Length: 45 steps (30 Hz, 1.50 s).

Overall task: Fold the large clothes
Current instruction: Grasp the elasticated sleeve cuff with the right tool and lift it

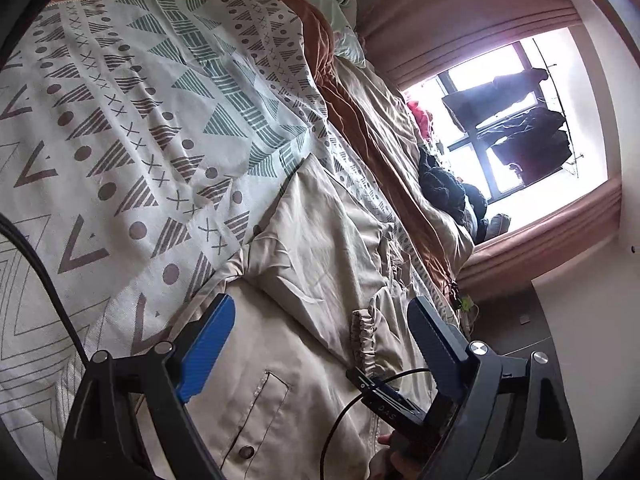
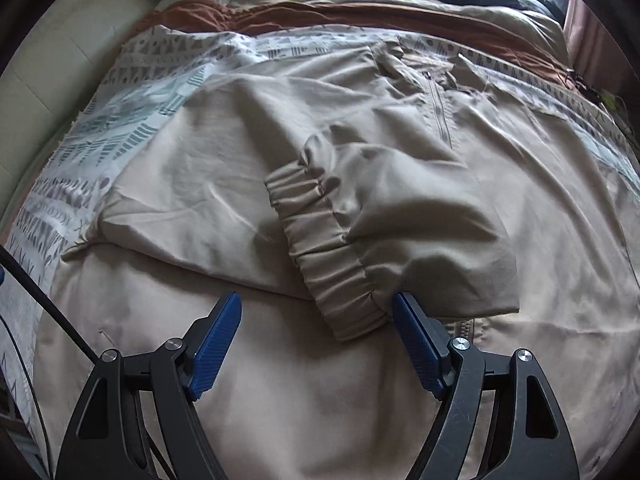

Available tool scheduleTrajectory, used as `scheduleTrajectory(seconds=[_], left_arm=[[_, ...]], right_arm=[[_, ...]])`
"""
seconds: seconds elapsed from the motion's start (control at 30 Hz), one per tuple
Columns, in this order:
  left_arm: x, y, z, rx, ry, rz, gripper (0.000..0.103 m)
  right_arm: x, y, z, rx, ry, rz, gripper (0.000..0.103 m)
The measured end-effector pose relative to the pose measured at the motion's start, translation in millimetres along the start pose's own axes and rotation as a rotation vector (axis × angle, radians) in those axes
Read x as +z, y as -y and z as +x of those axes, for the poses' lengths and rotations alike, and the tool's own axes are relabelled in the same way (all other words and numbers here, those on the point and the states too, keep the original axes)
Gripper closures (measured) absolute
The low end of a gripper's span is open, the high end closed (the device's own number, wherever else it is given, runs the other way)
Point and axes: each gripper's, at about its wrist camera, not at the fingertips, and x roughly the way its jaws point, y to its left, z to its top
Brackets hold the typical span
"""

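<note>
Beige lightweight woven jacket (image 2: 280, 380) with a front zip lies spread on a white bedspread printed with grey and teal triangles (image 1: 120, 120), covering a bed. One sleeve is laid across the jacket's body, and its gathered elastic cuff (image 2: 320, 248) ends just ahead of the right gripper (image 2: 316, 320). That gripper's blue-padded jaws stand apart with the cuff's lower end between them, the pads not visibly pressing on cloth. The left gripper (image 1: 320, 320) hangs over the jacket near a buttoned pocket flap (image 1: 264, 412), jaws apart and empty.

The main risk, as I judge it, is a shallow bite: the cuff is bunched and springy, so a pinch on its edge alone could slip out mid-lift and let the sleeve flop askew. Closing too deep could catch the jacket body underneath and drag the whole garment, wrinkling the flat panel. A black cable (image 1: 344, 408) loops near the left gripper and could snag the fabric.
</note>
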Motion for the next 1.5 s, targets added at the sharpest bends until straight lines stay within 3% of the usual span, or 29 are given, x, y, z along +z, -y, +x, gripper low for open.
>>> scheduleTrajectory(seconds=[0.07, 0.23, 0.33, 0.4, 0.53, 0.63, 0.7, 0.8, 0.87, 1.0, 1.17, 1.33, 1.5], left_arm=[[-0.3, 1.2, 1.7, 0.010, 0.001, 0.004, 0.013], [-2.4, 4.8, 6.1, 0.009, -0.007, 0.005, 0.013], [-4.4, 7.6, 8.8, 0.015, -0.010, 0.009, 0.013], [-6.0, 10.3, 10.9, 0.014, -0.013, 0.013, 0.013], [-4.1, 11.1, 15.0, 0.027, -0.008, 0.019, 0.013], [-2.0, 6.1, 16.9, 0.043, 0.003, -0.001, 0.013], [-1.1, 3.3, 20.1, 0.047, 0.000, -0.010, 0.013], [0.9, 1.8, 22.7, 0.050, -0.002, -0.011, 0.013], [2.2, 0.9, 23.5, 0.053, 0.000, -0.013, 0.013], [2.2, 0.5, 26.5, 0.052, -0.010, -0.015, 0.013], [-1.2, 4.2, 28.4, 0.044, -0.021, -0.005, 0.013], [-8.9, 10.3, 32.9, 0.054, -0.035, 0.021, 0.013], [-16.7, 18.3, 44.5, 0.085, -0.052, 0.067, 0.013]], right_arm=[[2.6, 0.7, 17.0, -0.027, -0.051, -0.006, 0.026], [9.3, 15.3, 18.5, -0.018, -0.010, 0.038, 0.029], [9.9, 24.8, 14.1, -0.013, -0.010, 0.060, 0.054], [9.7, 24.9, 4.5, 0.019, -0.004, 0.046, 0.060], [14.4, 10.3, -25.1, -0.011, 0.091, -0.041, 0.060], [15.1, -3.7, -25.7, -0.043, 0.120, -0.103, 0.048], [14.1, -3.4, -13.4, -0.058, 0.094, -0.117, 0.041], [12.2, -7.5, 6.8, -0.026, 0.042, -0.128, 0.041], [16.1, -7.6, 23.6, -0.049, 0.017, -0.133, 0.041], [25.9, 8.2, 39.0, -0.034, 0.022, -0.081, 0.041], [21.4, 33.5, 31.3, 0.033, 0.048, -0.007, 0.074], [14.4, 72.8, 0.0, 0.083, 0.126, 0.092, 0.084], [4.3, 138.0, -34.7, 0.086, 0.223, 0.260, 0.092]])
